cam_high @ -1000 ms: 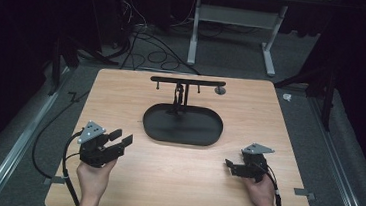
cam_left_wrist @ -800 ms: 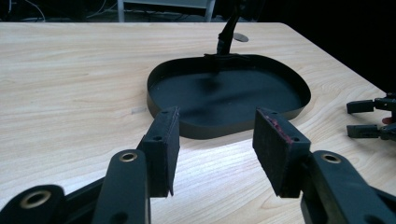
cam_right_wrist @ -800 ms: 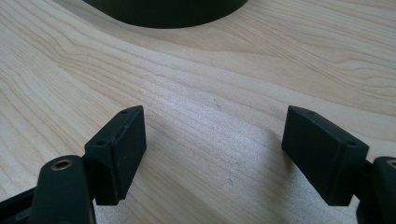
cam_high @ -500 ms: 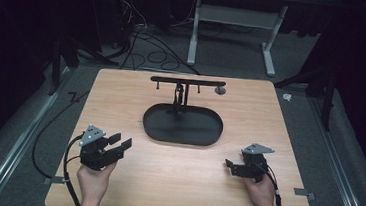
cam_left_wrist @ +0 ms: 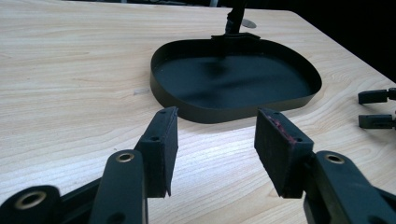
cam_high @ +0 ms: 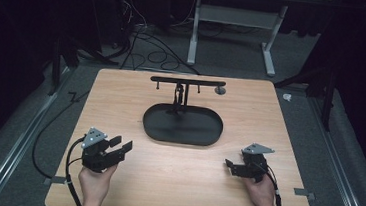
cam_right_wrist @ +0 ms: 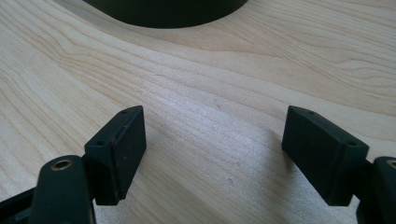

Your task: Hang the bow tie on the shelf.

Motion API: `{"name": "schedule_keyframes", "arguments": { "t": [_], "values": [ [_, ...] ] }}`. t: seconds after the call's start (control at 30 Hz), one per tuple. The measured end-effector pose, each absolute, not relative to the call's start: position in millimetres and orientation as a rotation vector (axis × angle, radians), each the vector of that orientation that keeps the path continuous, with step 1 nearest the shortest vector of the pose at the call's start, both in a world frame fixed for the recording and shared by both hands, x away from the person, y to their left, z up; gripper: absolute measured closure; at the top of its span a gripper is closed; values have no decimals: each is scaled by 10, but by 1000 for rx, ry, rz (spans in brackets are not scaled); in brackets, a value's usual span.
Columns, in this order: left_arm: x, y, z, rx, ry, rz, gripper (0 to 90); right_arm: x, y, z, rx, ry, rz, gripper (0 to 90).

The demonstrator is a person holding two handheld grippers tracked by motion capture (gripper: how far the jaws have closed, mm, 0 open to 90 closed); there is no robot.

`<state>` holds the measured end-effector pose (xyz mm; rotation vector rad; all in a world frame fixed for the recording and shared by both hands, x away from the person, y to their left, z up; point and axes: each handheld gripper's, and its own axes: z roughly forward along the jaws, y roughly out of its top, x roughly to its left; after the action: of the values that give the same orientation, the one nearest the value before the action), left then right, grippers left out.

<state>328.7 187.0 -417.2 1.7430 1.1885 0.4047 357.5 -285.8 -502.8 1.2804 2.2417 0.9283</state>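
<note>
A: The left tool (cam_high: 117, 146) and the right tool (cam_high: 232, 166) are being held with jaws apart and nothing gripped, probably readied for a reach.

B: The tray (cam_high: 183, 126) is being left mid-bench (cam_high: 121, 97), between and beyond them, its long axis running left to right.

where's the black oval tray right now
In the high view the black oval tray sits mid-table, at the foot of the T-shaped stand, ahead of and between the left gripper and right gripper.
</note>
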Motion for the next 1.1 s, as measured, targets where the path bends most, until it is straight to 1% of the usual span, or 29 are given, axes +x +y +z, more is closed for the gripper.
{"name": "schedule_keyframes", "arguments": {
  "t": [0.27,0.43,1.1],
  "values": [
    [3294,1860,-4272,1754,1217,396,491,3575,-2858,-5028,1281,2242,929,229],
    [3307,1839,-4316,1767,1223,413,478,3575,-2858,-5028,1281,2242,929,229],
    [3342,1760,-4501,1794,1258,390,480,3574,-2857,-5028,1279,2244,930,229]
  ]
}}
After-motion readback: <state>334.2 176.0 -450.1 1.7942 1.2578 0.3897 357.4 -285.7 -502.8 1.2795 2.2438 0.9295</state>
